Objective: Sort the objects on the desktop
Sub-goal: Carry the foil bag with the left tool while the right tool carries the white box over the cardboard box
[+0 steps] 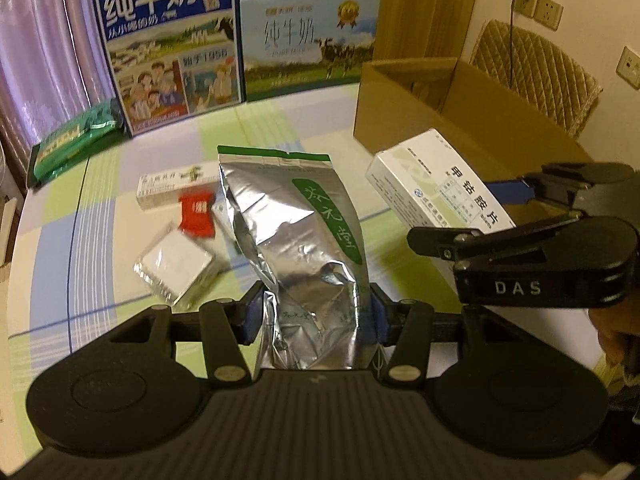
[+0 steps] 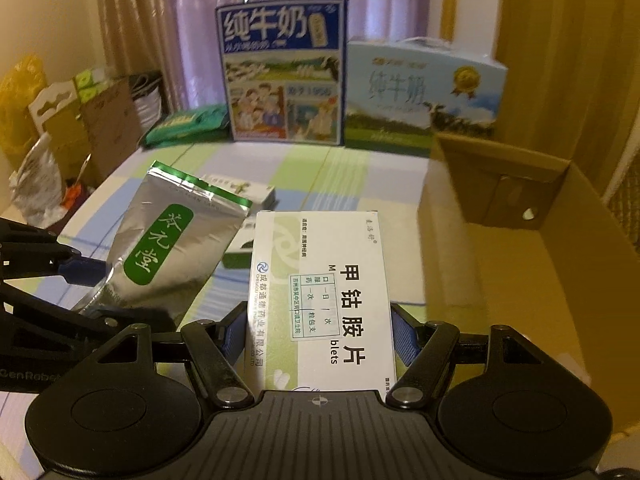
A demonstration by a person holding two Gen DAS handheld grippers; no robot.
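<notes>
Both grippers are holding items above the table; the sorting is judged to be at an early stage.

The left gripper (image 1: 316,316) is clamping the lower end of a silver pouch (image 1: 304,232), a crinkled foil bag with a green label, held upright above the table (image 1: 80,240). Under it, a long box (image 1: 176,184), a red sachet (image 1: 197,216) and a foil packet (image 1: 176,268) are lying loose, awaiting sorting. The right gripper (image 2: 320,340) is gripping a white pill box (image 2: 324,300) by its long sides; the box is flat and printed with black characters, and is hanging just beside the open carton (image 2: 552,264). The visible carton interior is showing no items, so most of the work appears to remain.
</notes>
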